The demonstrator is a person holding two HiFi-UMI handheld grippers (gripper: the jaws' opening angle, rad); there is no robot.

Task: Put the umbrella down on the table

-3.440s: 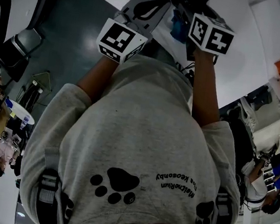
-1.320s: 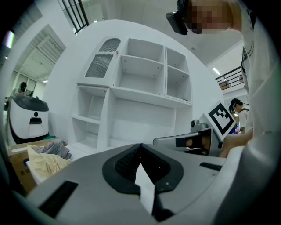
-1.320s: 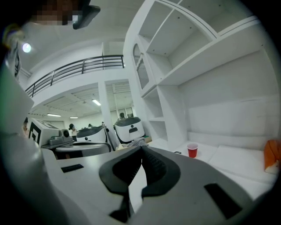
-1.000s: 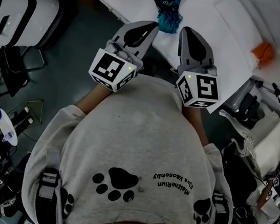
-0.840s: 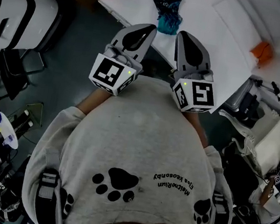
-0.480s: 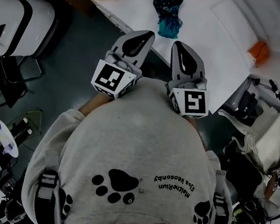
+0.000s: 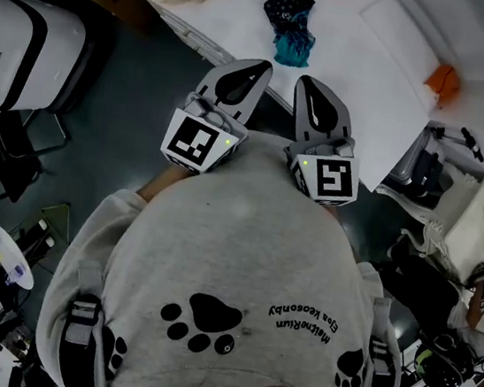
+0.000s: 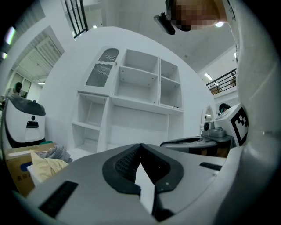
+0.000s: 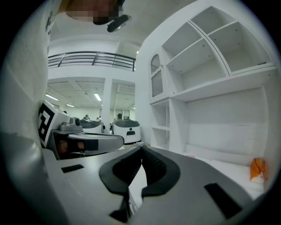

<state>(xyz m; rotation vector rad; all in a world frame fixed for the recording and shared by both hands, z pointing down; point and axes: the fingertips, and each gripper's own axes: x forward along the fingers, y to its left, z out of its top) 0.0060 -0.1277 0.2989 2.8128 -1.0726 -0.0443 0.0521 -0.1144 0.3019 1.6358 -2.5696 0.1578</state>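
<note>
- Your left gripper (image 8: 140, 147) has its jaws together at the tips, with nothing between them.
- Your right gripper (image 9: 141, 148) is the same: jaws closed and empty.
- In the head view both grippers are level in front of your chest, side by side and apart, at the near edge of the white table (image 7: 367, 63).
- The folded dark-and-teal umbrella (image 7: 289, 20) lies on that table, beyond the gripper tips and touching neither.
- The cardboard box (image 8: 15, 176) holds crumpled beige cloth (image 8: 44, 165).
- Only the head view shows the umbrella.
- The gripper views show the white shelf unit (image 8: 140, 88) behind the table.
- An orange object (image 7: 443, 80) sits near the table's right end.
- A white machine (image 7: 32, 33) stands on the dark floor (image 7: 126, 127) to the left.
</note>
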